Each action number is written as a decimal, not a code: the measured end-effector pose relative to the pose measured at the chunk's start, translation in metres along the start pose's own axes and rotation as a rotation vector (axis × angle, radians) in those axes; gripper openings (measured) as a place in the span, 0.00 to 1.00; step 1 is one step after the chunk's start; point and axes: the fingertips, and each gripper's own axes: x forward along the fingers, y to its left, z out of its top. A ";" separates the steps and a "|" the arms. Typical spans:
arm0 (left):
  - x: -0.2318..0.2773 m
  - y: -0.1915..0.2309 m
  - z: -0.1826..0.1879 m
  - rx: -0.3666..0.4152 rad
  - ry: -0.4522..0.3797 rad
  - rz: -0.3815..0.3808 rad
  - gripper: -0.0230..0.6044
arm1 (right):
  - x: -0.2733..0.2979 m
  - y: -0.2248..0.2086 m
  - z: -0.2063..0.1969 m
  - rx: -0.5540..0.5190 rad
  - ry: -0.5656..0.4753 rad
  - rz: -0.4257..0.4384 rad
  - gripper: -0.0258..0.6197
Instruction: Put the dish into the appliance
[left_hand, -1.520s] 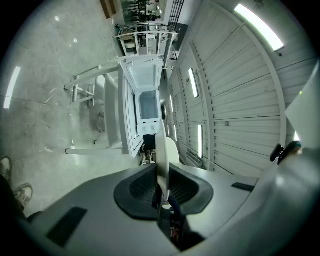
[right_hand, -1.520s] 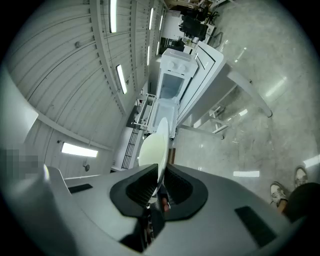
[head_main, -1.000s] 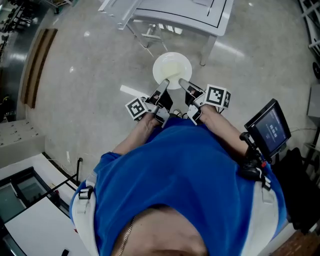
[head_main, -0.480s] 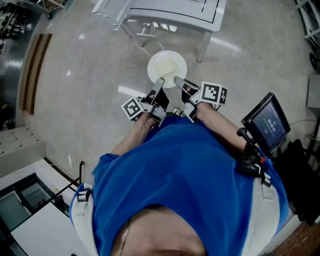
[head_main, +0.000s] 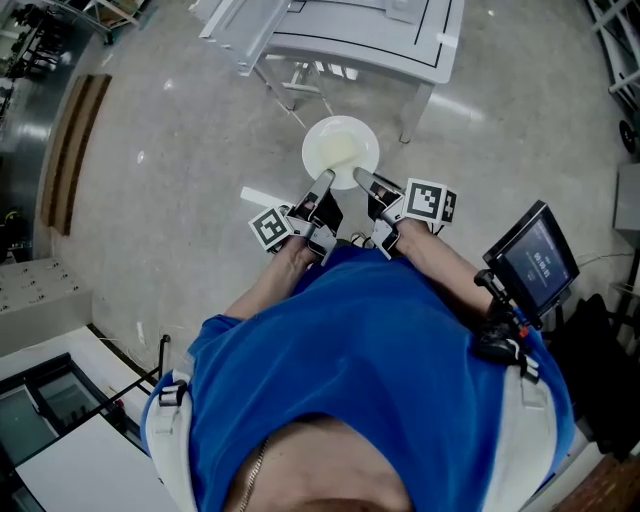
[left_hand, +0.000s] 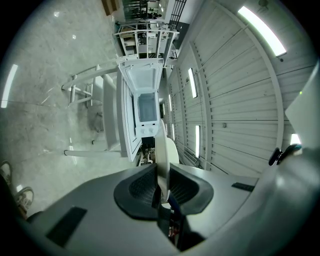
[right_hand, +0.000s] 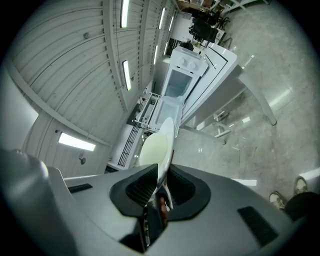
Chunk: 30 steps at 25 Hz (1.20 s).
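Dish (head_main: 341, 150): white and round, held in the air over the floor (head_main: 170, 160), in front of the person and just short of the appliance.
Left hand-held gripper (head_main: 325, 180): clenched on the dish's near rim at its left side; its own view shows the thin rim edge-on, pinched between both ribbed pads.
Right hand-held gripper (head_main: 362, 178): also grasping the dish, clamped on the near rim just beside the left one, with the rim pressed between its pads.
Appliance (head_main: 350, 25): white, standing on a white-legged surface (head_main: 415, 100) ahead of the dish; the gripper views show a window and two knobs on it, and its door looks open.
Person: blue shirt (head_main: 370, 370), both forearms reaching forward to the grippers.
Screen (head_main: 533, 262): small dark monitor at the person's right side, well apart from the dish.
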 end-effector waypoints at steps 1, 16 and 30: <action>0.001 0.000 0.000 0.000 0.001 0.000 0.14 | 0.000 0.000 0.001 0.000 -0.002 0.000 0.10; 0.005 0.001 0.003 0.004 0.000 0.002 0.14 | 0.002 -0.002 0.006 0.006 -0.009 -0.002 0.10; 0.002 0.002 0.005 0.006 -0.023 0.009 0.14 | 0.005 -0.001 0.004 0.009 0.004 0.002 0.10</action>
